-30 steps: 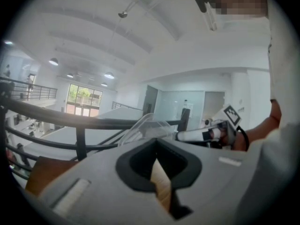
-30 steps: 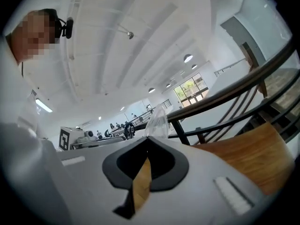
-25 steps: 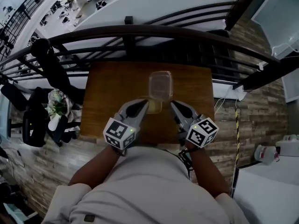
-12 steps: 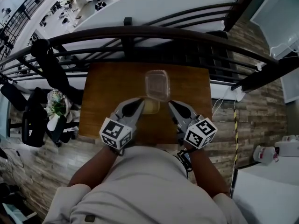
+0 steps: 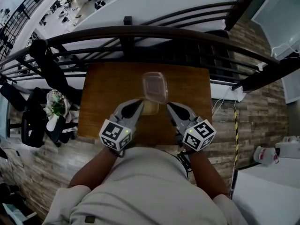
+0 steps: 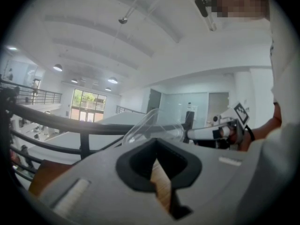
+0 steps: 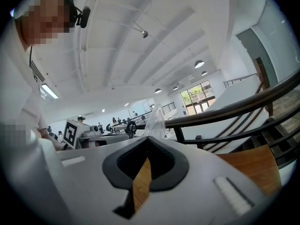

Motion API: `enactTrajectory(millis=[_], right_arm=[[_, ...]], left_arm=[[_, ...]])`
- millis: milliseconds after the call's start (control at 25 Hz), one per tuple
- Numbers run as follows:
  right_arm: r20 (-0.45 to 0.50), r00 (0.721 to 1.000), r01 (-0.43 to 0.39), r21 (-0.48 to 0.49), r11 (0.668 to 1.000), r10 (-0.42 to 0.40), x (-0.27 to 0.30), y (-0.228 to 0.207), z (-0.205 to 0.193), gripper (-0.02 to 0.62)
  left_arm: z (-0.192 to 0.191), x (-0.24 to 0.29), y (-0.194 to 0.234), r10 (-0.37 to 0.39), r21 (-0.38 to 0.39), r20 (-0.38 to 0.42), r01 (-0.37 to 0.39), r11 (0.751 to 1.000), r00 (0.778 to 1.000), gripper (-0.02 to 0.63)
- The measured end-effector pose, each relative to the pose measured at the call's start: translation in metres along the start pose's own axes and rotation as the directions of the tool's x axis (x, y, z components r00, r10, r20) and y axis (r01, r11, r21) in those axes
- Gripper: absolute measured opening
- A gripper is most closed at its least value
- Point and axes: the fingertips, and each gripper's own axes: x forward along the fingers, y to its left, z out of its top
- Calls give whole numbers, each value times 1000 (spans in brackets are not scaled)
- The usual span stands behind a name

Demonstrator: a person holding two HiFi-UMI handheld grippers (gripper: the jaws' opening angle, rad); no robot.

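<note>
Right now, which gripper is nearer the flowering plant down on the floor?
Left. The left gripper is on the plant's side, over the table's left half. The right gripper sits farther right, beyond the clear container that both hold.

Container (image 5: 155, 86) over table (image 5: 105, 86), railing (image 5: 140, 32) behind

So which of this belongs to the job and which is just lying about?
In hand: clear plastic container, pinched between left gripper and right gripper, over the brown wooden table.
Lying about: black metal railing, black chair with bags, white plastic jug.
</note>
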Motion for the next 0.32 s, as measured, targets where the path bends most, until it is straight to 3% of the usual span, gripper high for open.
enactTrajectory(millis=[320], right_arm=[[2,1000,3,-1,1000,-3,-9,-4,7,5]], left_arm=[[-1,13,-12,-10,-12,-11,10,1000,1000,3]])
